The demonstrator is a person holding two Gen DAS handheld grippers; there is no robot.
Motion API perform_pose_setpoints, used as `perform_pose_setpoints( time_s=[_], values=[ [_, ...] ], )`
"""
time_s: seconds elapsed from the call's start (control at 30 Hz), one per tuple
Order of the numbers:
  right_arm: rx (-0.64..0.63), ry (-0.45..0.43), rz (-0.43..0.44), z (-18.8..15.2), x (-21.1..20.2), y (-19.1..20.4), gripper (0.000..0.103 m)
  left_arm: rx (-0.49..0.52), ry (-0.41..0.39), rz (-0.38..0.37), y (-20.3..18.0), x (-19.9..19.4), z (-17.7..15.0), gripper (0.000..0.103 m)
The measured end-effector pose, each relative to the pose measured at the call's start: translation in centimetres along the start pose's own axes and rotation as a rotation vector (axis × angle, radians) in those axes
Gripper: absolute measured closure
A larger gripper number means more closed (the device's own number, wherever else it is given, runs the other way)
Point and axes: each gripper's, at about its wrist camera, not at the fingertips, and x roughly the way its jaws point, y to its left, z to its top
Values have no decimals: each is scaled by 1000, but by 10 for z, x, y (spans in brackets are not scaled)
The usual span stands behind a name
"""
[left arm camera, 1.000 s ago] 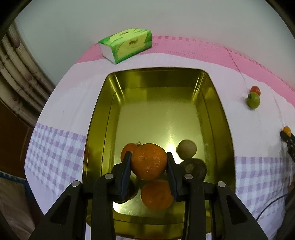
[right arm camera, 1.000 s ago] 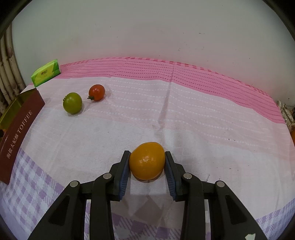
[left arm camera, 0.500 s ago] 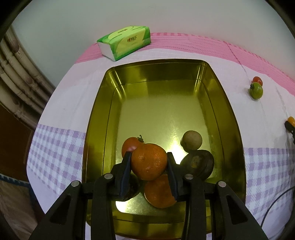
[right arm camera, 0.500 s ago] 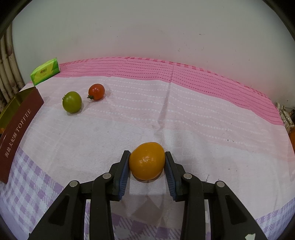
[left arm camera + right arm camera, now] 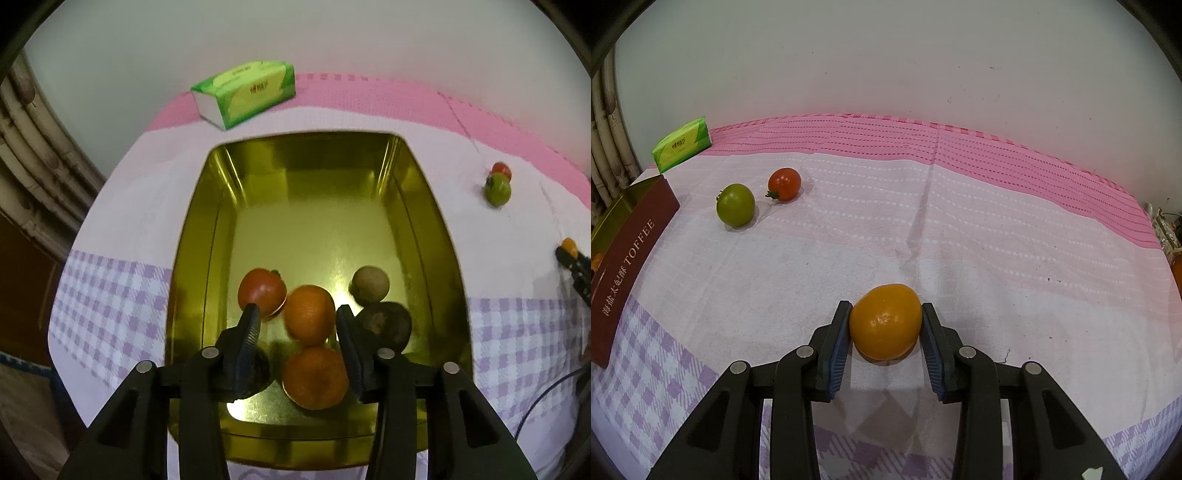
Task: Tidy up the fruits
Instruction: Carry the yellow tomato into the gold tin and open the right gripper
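Change: since a second ago the left gripper [image 5: 295, 325] has let go of its orange [image 5: 309, 314]; the fingers [image 5: 248, 332] are spread, with a gap on each side of the fruit, which looks blurred, as if dropping into the tin [image 5: 192, 266]
Right gripper [image 5: 884, 332]: as before, fingers [image 5: 839, 336] clenched on the yellow-orange fruit [image 5: 885, 321], low over the table [image 5: 997, 258], not yet lifted by my reading
Risk 1: the dropped orange may land on the orange below [image 5: 316, 376] and roll, knocking the red tomato [image 5: 261, 293] or the brown fruit [image 5: 370, 284]; the tin walls should contain it
Risk 2: the round yellow-orange fruit could slip from the right grip on the way to the tin
Count in tin: 2 oranges, 1 red tomato, 1 brown fruit, 1 dark fruit [image 5: 386, 325], perhaps 1 more dark one hidden behind the left finger
Count on table: 1 green tomato [image 5: 735, 205], 1 small red tomato [image 5: 784, 183], 1 tissue pack [image 5: 681, 147]
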Motion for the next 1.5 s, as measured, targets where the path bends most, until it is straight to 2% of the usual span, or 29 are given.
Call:
perform_pose_setpoints(
  time_s=[0.07, 0.27, 0.4, 0.57, 0.67, 0.8, 0.9, 1.07, 1.23, 1.33, 1.5],
  values=[
    [1, 0, 2, 0, 0, 0, 69, -20, -25, -9, 4, -10, -1, 50],
    [-9, -2, -10, 0, 0, 1, 69, -46, -89, -3, 24, -44, -16, 46],
    [-7, -2, -11, -1, 0, 1, 69, -45, -95, 57, 42, -54, -29, 43],
    [18, 6, -22, 1, 0, 2, 69, -93, -99, 55, 57, -65, -32, 41],
    [15, 22, -48, 4, 0, 8, 72, -121, -115, 70, 64, -67, -35, 33],
    [-19, 26, -42, 10, -9, 28, 72, -170, -114, 98, 76, -61, -36, 33],
    [-58, -14, 33, 19, -28, 61, 72, -209, -96, 99, 83, -56, -37, 33],
    [-147, -76, 200, 35, -58, 132, 72, -224, -121, 120, 84, -60, -38, 33],
    [-247, -91, 337, 39, -72, 198, 72, -240, -95, 98, 86, -56, -38, 33],
    [-284, -71, 380, 37, -69, 230, 72, -249, -91, 101, 87, -55, -38, 33],
    [-345, -45, 406, 28, -61, 258, 72, -248, -84, 103, 87, -53, -38, 33]
  ],
)
